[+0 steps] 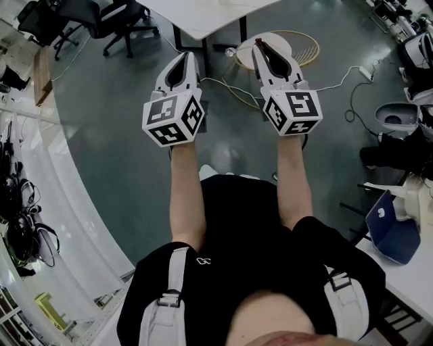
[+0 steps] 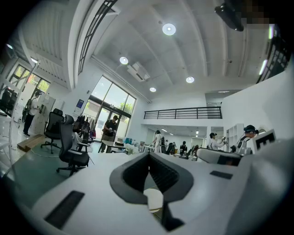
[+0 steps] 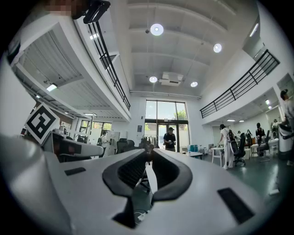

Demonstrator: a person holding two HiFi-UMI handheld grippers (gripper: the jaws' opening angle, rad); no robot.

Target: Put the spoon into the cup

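Spoon + cup: showing anywhere?
– Neither, in any view. Person's holding left gripper [image 1: 187, 57] at 11 o'clock and right gripper [image 1: 258, 44] at 1, both level over matte grey-green floor [image 1: 115, 135]. Both claws are pressed together, pinching nothing.
– Doing it well?
– Prob. by turning toward white table [image 1: 203, 17] at 12 and finding the spoon first. Grippers: hard white plastic, dark ribbed rubber pads [image 2: 161, 176].

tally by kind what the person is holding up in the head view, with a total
grippers: 2 (left gripper, right gripper)
marker cubes: 2 (left cube, right cube)
total: 4
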